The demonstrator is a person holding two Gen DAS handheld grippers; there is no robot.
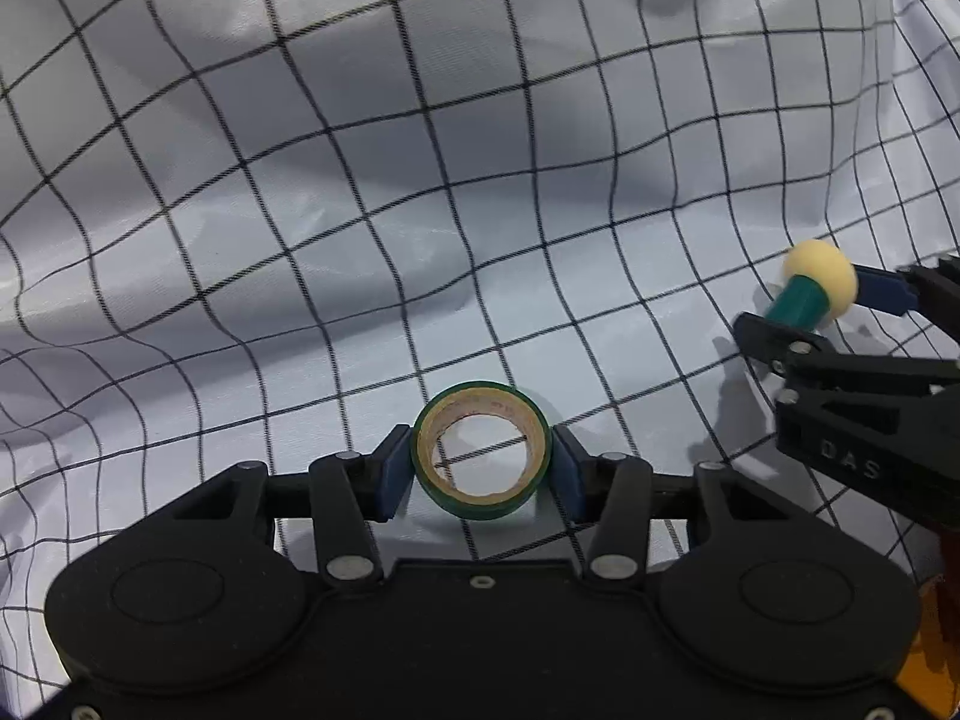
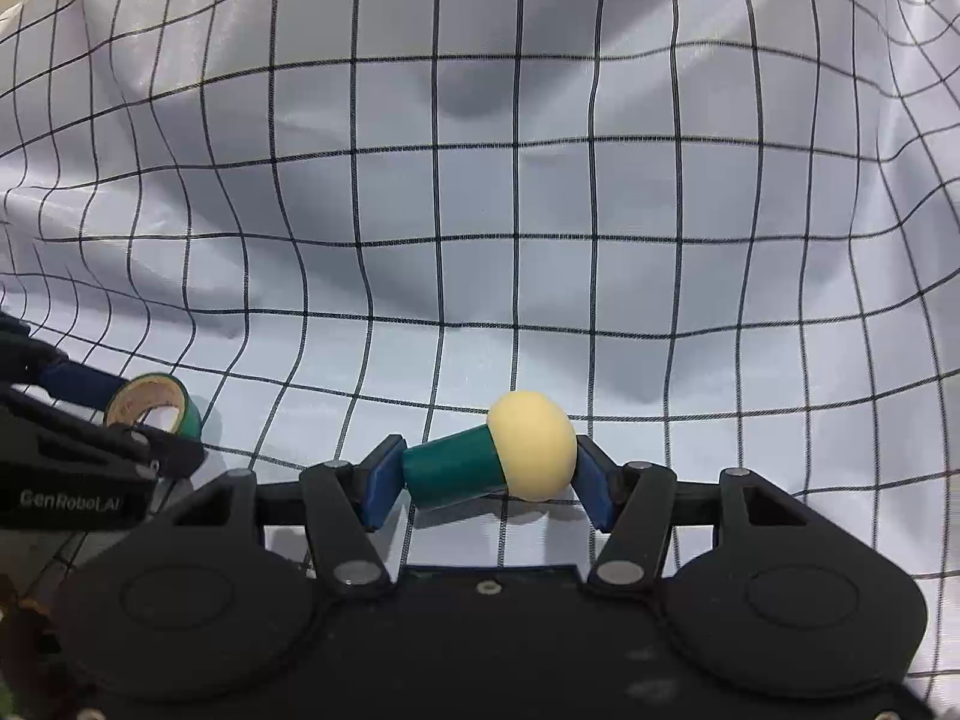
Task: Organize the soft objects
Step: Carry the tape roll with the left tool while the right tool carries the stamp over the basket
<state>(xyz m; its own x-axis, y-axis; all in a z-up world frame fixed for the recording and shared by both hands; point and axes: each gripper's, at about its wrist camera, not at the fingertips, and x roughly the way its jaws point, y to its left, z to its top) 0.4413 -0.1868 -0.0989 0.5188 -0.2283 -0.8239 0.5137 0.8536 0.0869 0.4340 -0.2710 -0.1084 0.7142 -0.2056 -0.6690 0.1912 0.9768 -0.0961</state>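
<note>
On the rumpled grid-checked cloth (image 1: pixel 420 210), the left gripper (image 1: pixel 480 463) clamps a green tape roll (image 1: pixel 480 501) between its 2 pads, while the right gripper (image 2: pixel 487 471) pinches a yellow-capped, green-stemmed mushroom toy (image 2: pixel 489 459) endwise.

ahead of both sets of fingers, the rumpled white cloth with a black grid (image 1: pixel 420 192) lies open, only soft folds rising across it. the gap between the left gripper (image 1: pixel 480 461) pads is filled by a green roll of tape (image 1: pixel 480 450); a green peg with a cream foam cap (image 2: pixel 492 456) blocks the right gripper (image 2: pixel 487 468). each gripper crowds the other's inner side.
</note>
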